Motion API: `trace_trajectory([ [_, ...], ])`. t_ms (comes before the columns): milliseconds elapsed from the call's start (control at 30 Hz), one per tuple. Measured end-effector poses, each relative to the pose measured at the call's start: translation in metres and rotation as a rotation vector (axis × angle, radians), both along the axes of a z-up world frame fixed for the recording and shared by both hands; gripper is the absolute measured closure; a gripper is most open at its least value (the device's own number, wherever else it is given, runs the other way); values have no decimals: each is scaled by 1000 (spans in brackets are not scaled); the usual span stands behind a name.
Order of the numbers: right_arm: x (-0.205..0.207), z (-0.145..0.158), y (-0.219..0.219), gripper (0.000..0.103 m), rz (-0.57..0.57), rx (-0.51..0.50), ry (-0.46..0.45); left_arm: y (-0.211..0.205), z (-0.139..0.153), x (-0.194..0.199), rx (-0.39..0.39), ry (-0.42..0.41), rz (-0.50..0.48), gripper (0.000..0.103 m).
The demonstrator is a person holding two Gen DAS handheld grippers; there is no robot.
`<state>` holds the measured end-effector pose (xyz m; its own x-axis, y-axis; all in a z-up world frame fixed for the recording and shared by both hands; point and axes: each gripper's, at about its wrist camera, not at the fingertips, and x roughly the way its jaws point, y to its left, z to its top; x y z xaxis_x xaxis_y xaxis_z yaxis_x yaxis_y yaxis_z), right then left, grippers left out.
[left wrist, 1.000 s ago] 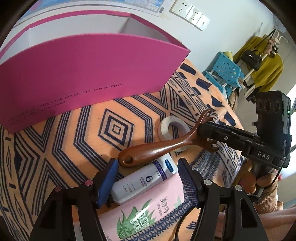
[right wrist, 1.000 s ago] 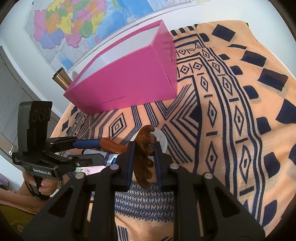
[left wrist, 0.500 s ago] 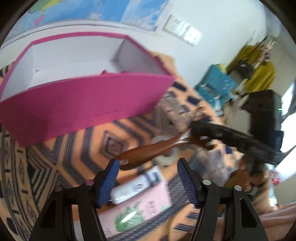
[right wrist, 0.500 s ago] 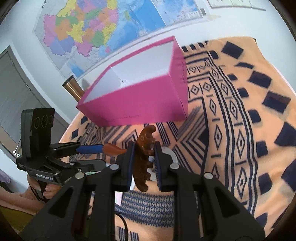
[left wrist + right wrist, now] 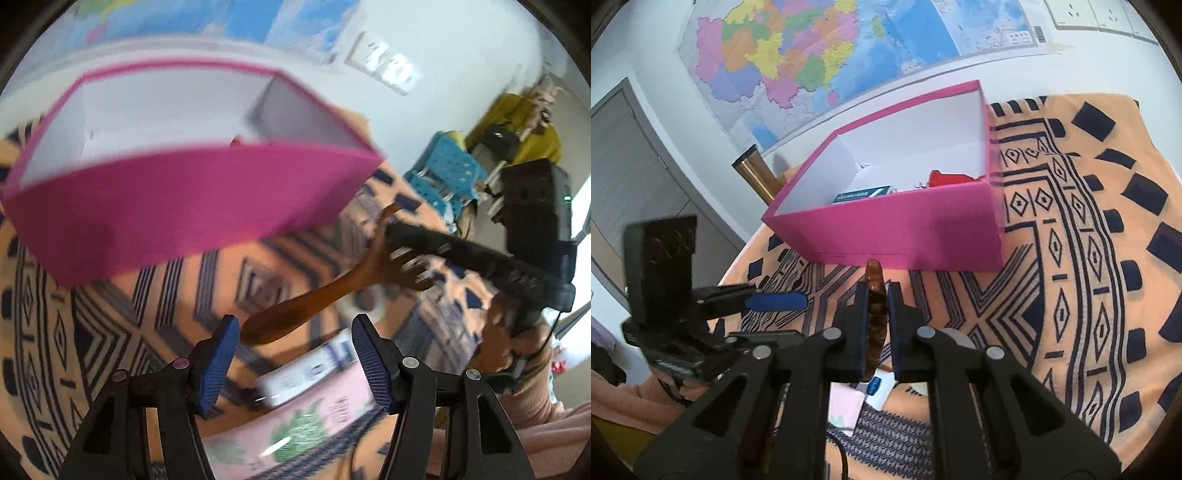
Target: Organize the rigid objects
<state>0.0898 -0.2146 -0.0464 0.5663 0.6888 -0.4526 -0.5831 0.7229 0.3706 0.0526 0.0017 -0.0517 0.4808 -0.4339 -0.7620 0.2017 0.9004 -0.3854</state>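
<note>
My right gripper (image 5: 874, 295) is shut on the toothed head of a brown wooden comb (image 5: 874, 314) and holds it in the air in front of the pink box (image 5: 897, 236). In the left wrist view the comb (image 5: 314, 299) hangs above the cloth, its handle end just past my open, empty left gripper (image 5: 291, 350). The right gripper (image 5: 406, 254) shows there clamped on the comb's teeth. The pink box (image 5: 184, 206) is open on top with a white inside; a blue-white carton (image 5: 862, 194) and a red thing (image 5: 947, 179) lie in it.
A white tube (image 5: 306, 369), a pink packet with a green plant print (image 5: 295, 432) and a tape roll (image 5: 955, 338) lie on the orange patterned cloth (image 5: 1089, 295). A gold flask (image 5: 755, 171) stands behind the box. A wall with a map is beyond.
My right gripper has lifted the comb off the cloth and turned it edge-on toward the box. Both grippers have risen; the box's inside now shows.
</note>
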Motion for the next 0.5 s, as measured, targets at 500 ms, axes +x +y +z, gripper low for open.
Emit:
trace_trajectory([
  [500, 30, -53, -34, 94, -107, 49, 164, -17, -28, 16, 49, 51, -31, 37],
])
